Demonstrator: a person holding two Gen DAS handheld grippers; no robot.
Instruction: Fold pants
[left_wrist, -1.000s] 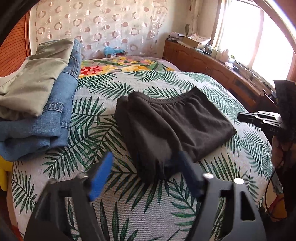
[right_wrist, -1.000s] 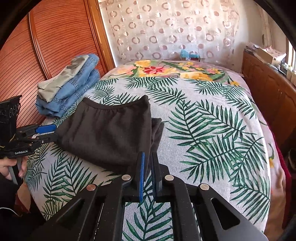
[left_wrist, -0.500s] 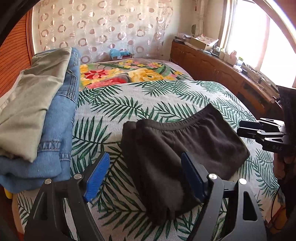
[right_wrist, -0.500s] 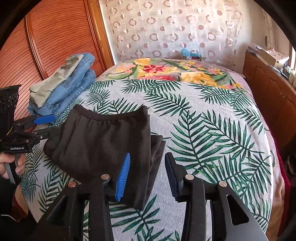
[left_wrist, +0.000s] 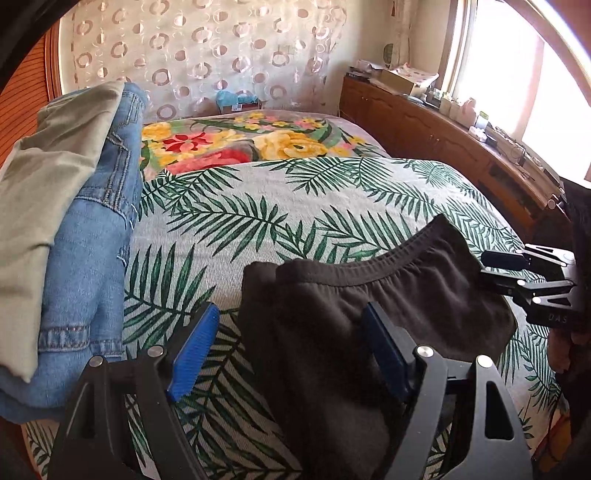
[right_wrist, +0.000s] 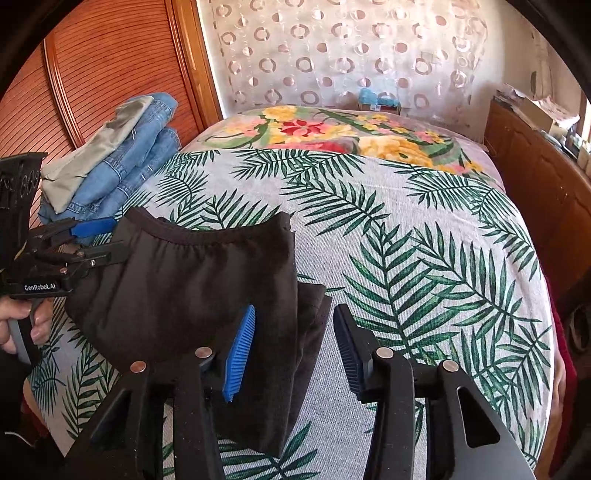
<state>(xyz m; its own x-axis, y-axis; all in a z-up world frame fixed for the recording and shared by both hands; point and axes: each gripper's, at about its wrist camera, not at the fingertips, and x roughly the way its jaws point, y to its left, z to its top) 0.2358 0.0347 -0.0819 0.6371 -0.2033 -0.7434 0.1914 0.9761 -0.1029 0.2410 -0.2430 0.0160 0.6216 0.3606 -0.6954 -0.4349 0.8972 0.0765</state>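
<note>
The folded black pants (left_wrist: 354, 306) lie on the palm-leaf bedspread (left_wrist: 258, 206); they also show in the right wrist view (right_wrist: 184, 280). My left gripper (left_wrist: 291, 350) is open, its jaws straddling the pants' near left edge. My right gripper (right_wrist: 295, 347) is open, its jaws astride the pants' right folded edge. Each gripper appears in the other's view, the right one (left_wrist: 524, 280) and the left one (right_wrist: 77, 243), at opposite ends of the pants.
A stack of folded blue jeans (left_wrist: 92, 258) with olive pants (left_wrist: 44, 177) on top sits at the bed's left side, beside a wooden wardrobe (right_wrist: 92, 74). A wooden dresser (left_wrist: 443, 140) runs along the right under the window. A floral blanket (right_wrist: 332, 129) covers the far end.
Both grippers have moved closer over the pants. The right gripper, shut a second ago, has opened; the left stayed open.
</note>
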